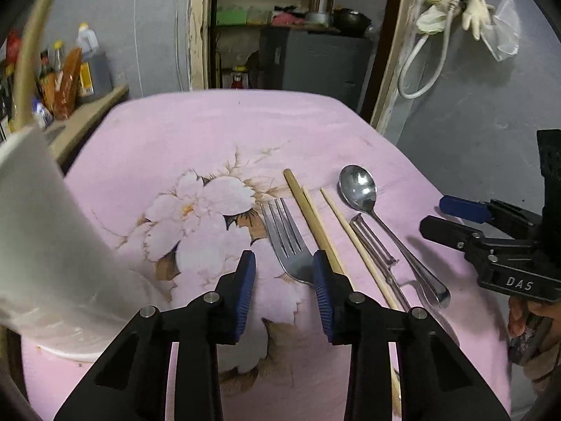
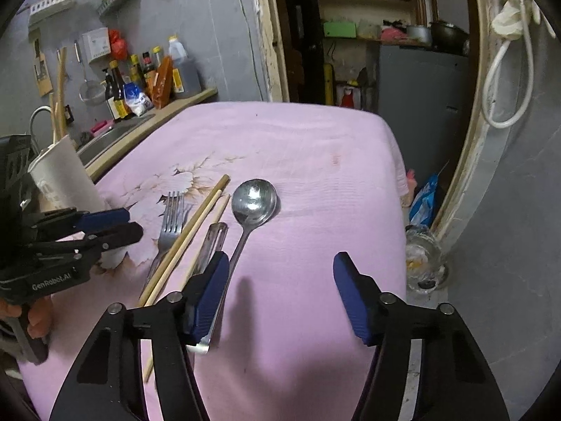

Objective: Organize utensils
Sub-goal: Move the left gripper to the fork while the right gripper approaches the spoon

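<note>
a home kitchen: sauce bottles [image 2: 140, 80] beside a sink [image 2: 108, 137], pantry shelves [image 2: 371, 3]

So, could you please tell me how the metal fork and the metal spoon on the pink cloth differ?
The silver metal fork ends in flat tines, while the silver metal spoon ends in a round, shiny bowl. The fork lies left of the wooden chopsticks, nearer the white cup; the spoon lies at the right end of the row. Both lie flat on the pink floral cloth, heads pointing away.

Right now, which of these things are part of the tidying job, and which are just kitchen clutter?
Part of the job: fork, chopsticks, peeler, spoon, white cup.

Just lying about: sauce bottles, strainer, hanging gloves, glass jar.
</note>
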The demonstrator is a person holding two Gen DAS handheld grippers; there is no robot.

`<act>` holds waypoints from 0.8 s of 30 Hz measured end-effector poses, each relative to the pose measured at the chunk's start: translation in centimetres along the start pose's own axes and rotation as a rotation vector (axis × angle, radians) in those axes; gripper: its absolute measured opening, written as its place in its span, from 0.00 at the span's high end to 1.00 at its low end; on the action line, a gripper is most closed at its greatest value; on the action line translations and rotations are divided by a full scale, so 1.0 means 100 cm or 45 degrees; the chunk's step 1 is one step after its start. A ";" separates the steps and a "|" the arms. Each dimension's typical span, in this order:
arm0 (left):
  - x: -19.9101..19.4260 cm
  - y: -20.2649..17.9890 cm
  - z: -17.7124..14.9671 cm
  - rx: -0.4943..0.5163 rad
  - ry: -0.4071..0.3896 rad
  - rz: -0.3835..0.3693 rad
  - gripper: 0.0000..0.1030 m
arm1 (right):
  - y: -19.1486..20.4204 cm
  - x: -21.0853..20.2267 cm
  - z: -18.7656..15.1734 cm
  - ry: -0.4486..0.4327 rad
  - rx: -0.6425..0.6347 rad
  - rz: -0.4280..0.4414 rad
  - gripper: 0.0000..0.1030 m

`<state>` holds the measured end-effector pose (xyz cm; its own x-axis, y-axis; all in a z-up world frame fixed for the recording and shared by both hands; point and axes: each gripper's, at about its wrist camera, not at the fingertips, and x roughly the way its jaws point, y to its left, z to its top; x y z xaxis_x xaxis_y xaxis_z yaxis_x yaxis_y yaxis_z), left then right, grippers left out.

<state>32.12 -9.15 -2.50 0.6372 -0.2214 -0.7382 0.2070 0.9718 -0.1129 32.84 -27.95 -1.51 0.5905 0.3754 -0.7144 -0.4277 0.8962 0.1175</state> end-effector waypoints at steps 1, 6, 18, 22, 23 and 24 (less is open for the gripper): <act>0.002 0.002 0.002 -0.013 0.008 -0.004 0.72 | -0.001 0.003 0.002 0.010 0.006 0.007 0.44; 0.008 0.012 0.011 -0.079 0.032 -0.018 0.72 | -0.001 0.019 0.014 0.062 -0.001 0.015 0.45; 0.031 0.021 0.026 -0.122 0.106 -0.140 0.72 | 0.002 0.035 0.027 0.105 -0.023 0.041 0.45; 0.030 0.021 0.024 -0.123 0.102 -0.142 0.82 | 0.002 0.036 0.028 0.116 -0.035 0.038 0.45; 0.031 0.022 0.024 -0.126 0.109 -0.144 0.85 | 0.004 0.037 0.028 0.117 -0.040 0.036 0.45; 0.031 0.024 0.025 -0.132 0.112 -0.150 0.86 | 0.005 0.038 0.029 0.118 -0.045 0.035 0.45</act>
<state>36.41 -7.71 -3.42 0.5447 -0.3309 -0.7706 0.1960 0.9437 -0.2667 36.88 -25.36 -2.14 0.5131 0.3748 -0.7721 -0.4677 0.8764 0.1147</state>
